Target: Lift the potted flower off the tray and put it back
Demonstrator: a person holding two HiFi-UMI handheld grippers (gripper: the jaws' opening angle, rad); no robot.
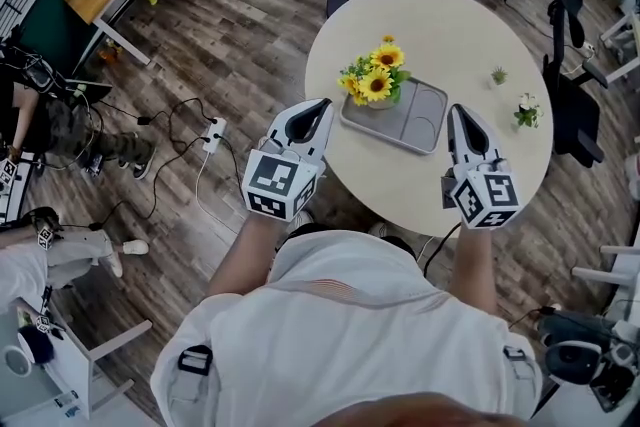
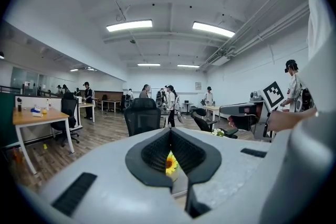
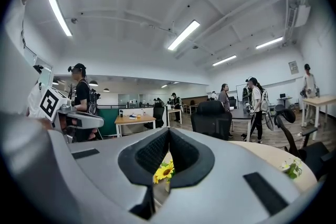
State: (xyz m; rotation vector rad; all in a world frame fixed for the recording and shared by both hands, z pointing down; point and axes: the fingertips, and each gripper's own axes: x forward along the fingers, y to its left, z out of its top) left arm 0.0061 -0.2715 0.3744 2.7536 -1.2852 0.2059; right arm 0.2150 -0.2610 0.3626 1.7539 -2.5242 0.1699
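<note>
Round table (image 1: pixel 400 25), grey tray (image 1: pixel 425 110) near its front edge, potted flower (image 1: pixel 375 80) standing on the tray's left end. My left gripper (image 1: pixel 322 103) and right gripper (image 1: pixel 458 110) flank the tray, jaws closed on nothing. Seemingly pre-lift: next I must open one and reach the pot.

In the head view the potted flower (image 1: pixel 376 80) hides its own pot under the blooms. The left claw (image 2: pixel 170 132) and right claw (image 3: pixel 169 132) each mask all but a bloom of it — and two small plants (image 1: pixel 498 75) on the bench (image 1: pixel 440 25) are too small to identify.
</note>
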